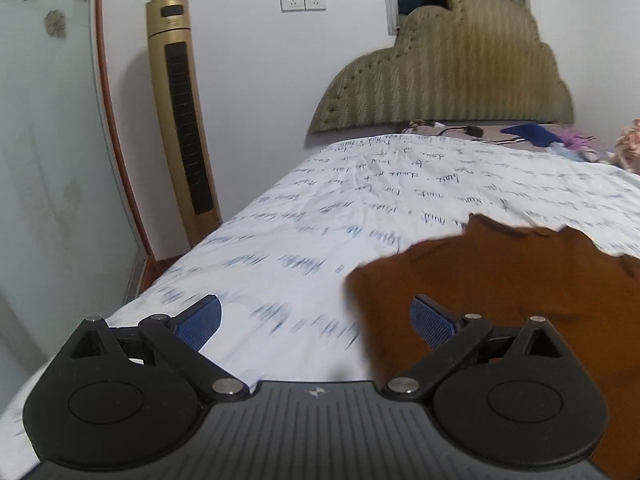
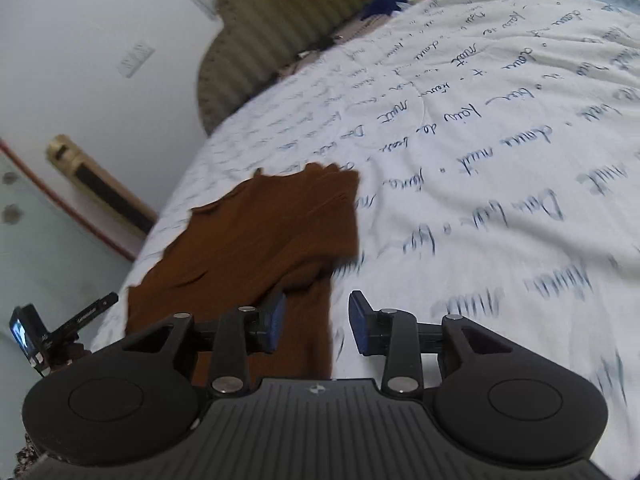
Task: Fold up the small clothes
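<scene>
A: Two grippers over a bed (image 1: 304, 208), both with blue pads apart and nothing pinched. Left gripper (image 1: 316, 322) spread wide above white sheet (image 2: 480, 160), near the left edge of a brown garment (image 1: 500, 280). Right gripper (image 2: 316, 324) about half open, low over the garment's near right corner.

B: And the garment itself?

A: Lying flat on the sheet toward the near left side of the bed, partly doubled over, with loose wavy edges at the far end. Untouched by either gripper, by the look of it.

B: Risks from here?

A: Likely three. Pinching sheet along with cloth, since both lie flush together. Catching only the top layer, so the fold slides open when lifted. Dragging the piece toward the bed edge, close beside it, through an uneven pull from one side.
</scene>
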Demonstrator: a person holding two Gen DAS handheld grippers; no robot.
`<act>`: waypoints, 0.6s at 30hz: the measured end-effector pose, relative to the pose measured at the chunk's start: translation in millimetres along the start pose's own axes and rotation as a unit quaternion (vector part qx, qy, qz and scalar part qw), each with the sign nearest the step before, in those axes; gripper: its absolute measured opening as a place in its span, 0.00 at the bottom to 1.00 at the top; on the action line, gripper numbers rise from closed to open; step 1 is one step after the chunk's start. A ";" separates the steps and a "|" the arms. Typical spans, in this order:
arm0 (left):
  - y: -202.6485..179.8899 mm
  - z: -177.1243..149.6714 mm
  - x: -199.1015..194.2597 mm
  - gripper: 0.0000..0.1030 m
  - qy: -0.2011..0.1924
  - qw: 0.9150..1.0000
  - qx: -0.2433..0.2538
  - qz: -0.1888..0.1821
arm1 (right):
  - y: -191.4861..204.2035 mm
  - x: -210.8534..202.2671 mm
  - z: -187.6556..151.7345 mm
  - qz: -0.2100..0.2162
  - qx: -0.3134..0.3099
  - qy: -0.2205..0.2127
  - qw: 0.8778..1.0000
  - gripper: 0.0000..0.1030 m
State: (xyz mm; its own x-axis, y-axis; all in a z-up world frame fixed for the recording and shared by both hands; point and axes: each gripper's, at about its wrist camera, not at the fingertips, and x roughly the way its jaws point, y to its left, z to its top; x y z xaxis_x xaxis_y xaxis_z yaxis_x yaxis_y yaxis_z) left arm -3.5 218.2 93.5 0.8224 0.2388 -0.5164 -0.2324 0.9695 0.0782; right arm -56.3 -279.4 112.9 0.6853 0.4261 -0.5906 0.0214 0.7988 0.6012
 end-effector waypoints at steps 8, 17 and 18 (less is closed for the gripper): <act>54.8 -71.5 -97.0 0.99 0.024 1.000 0.008 -0.017 | -0.5 -61.6 -61.8 0.019 -0.033 0.015 0.999 0.55; 37.2 -87.2 -69.5 0.99 0.074 0.994 0.003 -0.086 | 21.8 -60.0 -93.6 0.028 -0.044 0.033 0.998 0.57; 33.7 -82.2 -59.6 0.99 0.077 0.992 0.003 -0.098 | 29.0 -57.6 -95.1 0.028 -0.052 0.037 0.998 0.58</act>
State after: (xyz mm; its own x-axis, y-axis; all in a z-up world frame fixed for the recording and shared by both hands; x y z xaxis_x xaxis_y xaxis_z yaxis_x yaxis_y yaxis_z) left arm -103.0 232.1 56.9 0.7621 0.0340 -0.6466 -0.0716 0.9969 -0.0320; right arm -164.4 -240.4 113.2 0.6276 0.4980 -0.5984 -0.0938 0.8114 0.5769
